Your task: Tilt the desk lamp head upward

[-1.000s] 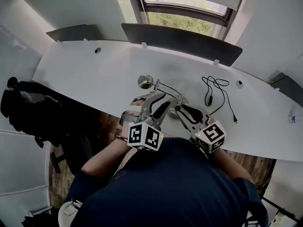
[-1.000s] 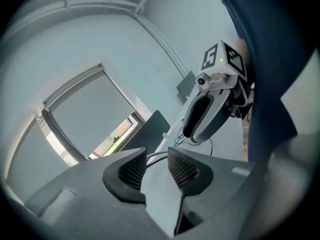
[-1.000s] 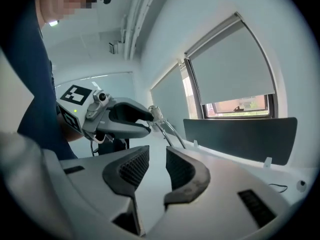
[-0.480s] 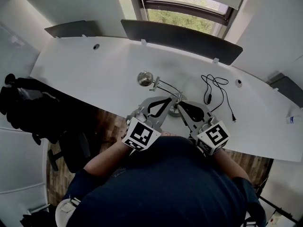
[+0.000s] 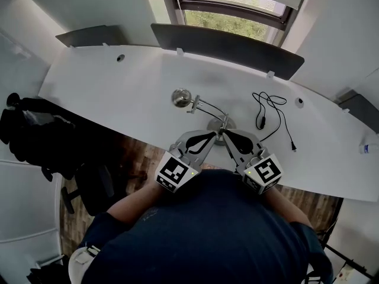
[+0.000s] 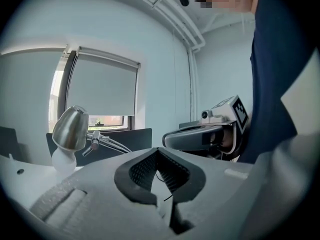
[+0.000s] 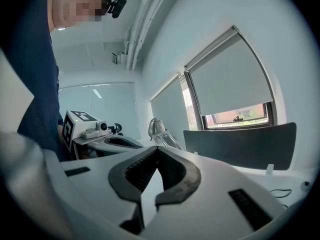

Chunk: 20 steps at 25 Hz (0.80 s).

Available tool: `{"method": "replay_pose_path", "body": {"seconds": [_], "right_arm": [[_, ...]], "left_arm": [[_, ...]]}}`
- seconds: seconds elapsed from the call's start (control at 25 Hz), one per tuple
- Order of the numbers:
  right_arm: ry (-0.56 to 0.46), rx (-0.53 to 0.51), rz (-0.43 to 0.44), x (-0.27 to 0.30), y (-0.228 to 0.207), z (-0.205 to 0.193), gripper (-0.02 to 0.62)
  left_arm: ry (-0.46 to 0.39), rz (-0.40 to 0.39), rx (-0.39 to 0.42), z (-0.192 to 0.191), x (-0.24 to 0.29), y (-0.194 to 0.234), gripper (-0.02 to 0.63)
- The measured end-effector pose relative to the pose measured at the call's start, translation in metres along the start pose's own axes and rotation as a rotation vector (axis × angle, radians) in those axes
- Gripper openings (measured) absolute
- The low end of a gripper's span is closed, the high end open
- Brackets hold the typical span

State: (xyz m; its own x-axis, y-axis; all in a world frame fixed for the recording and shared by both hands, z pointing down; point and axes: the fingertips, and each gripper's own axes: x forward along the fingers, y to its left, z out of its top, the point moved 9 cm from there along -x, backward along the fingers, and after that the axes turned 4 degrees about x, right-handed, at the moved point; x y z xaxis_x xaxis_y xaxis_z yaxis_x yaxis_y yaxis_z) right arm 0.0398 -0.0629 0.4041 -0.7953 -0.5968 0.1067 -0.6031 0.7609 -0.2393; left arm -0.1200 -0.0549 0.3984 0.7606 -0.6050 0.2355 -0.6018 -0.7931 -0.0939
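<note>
while l gripper (image 5: pixel 212 136) & r gripper (image 5: pixel 227 136) just closed empty, chrome lamp head (image 5: pixel 181 97) points down.

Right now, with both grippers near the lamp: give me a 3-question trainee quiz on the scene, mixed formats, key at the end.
1. True or false: the left gripper is clamped on the lamp head.
2. In the head view, what lies on the desk to the right of the lamp base? A) black cable B) mug C) keyboard
3. How do the jaws of the right gripper stand?
Key: 1 false: it is shut on nothing and is apart from the lamp head. 2 A. 3 together, having just closed, with nothing between them.
</note>
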Motion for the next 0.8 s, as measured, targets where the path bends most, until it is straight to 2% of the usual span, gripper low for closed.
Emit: {"method": "replay_pose_path", "body": {"seconds": [0.8], "right_arm": [[0.009,0.000,0.010,0.0031,-0.0004,0.0031,0.011]], "left_arm": [[0.012,-0.007,0.038,0.0050,0.0005,-0.0025,0.006]]}}
